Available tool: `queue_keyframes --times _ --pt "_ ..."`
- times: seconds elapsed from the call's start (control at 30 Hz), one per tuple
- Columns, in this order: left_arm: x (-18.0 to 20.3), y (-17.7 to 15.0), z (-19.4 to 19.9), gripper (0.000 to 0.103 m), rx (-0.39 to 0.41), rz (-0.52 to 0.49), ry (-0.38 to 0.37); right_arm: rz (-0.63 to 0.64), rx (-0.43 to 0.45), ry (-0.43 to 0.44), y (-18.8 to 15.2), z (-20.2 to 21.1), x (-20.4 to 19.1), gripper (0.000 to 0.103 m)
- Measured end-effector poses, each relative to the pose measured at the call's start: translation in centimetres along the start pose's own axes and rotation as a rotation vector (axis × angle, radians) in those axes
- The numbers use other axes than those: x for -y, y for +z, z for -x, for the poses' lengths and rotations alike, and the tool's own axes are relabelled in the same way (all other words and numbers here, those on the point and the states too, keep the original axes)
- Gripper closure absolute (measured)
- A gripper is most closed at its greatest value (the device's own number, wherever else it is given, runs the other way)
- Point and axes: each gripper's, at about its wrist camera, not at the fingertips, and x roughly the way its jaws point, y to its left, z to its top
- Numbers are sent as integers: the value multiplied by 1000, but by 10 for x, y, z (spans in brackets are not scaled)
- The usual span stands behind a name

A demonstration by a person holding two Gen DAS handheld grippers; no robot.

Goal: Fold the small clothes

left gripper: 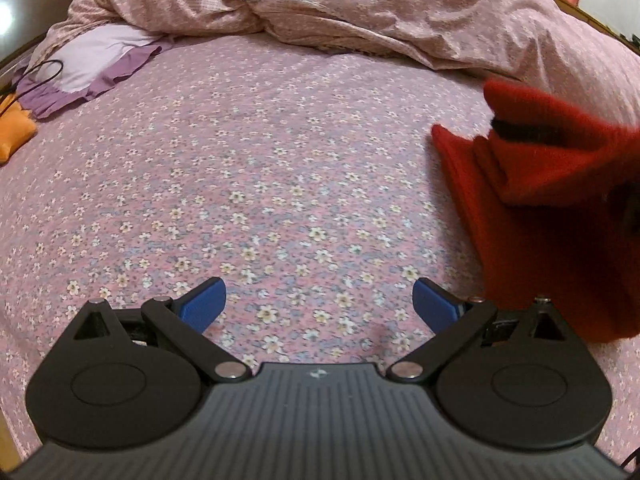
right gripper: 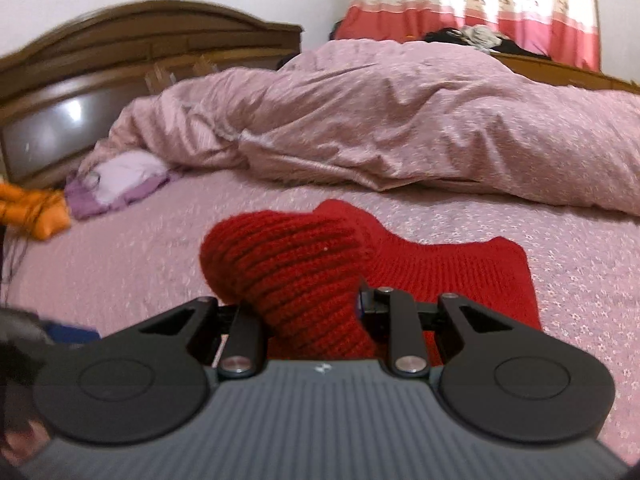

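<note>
A red knitted garment (right gripper: 448,276) lies on the flowered pink bedsheet (left gripper: 280,160). My right gripper (right gripper: 312,312) is shut on a bunched fold of it and holds that fold raised above the rest; the fingertips are hidden in the knit. In the left wrist view the same garment (left gripper: 540,184) is at the right edge, with its lifted part blurred. My left gripper (left gripper: 320,300) is open and empty, low over the sheet to the left of the garment, its blue fingertips (left gripper: 204,300) wide apart.
A rumpled pink duvet (right gripper: 420,120) fills the far side of the bed. A lilac pillow (left gripper: 100,64) and an orange cloth (left gripper: 12,132) lie at the far left. A dark wooden headboard (right gripper: 120,60) and red-and-white curtains (right gripper: 500,4) stand behind.
</note>
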Motion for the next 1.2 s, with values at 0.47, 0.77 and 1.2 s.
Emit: queue_keyframes --times 0.47,0.77,1.2 --pt "36 29 3 2 59 -43 -100 -397 25 67 11 13 55 77" --pt "81 54 -37 2 48 -65 -131 -432 13 93 4 13 56 77" --pt "64 107 -54 2 178 -160 87 -289 25 66 -2 -4 22 77"
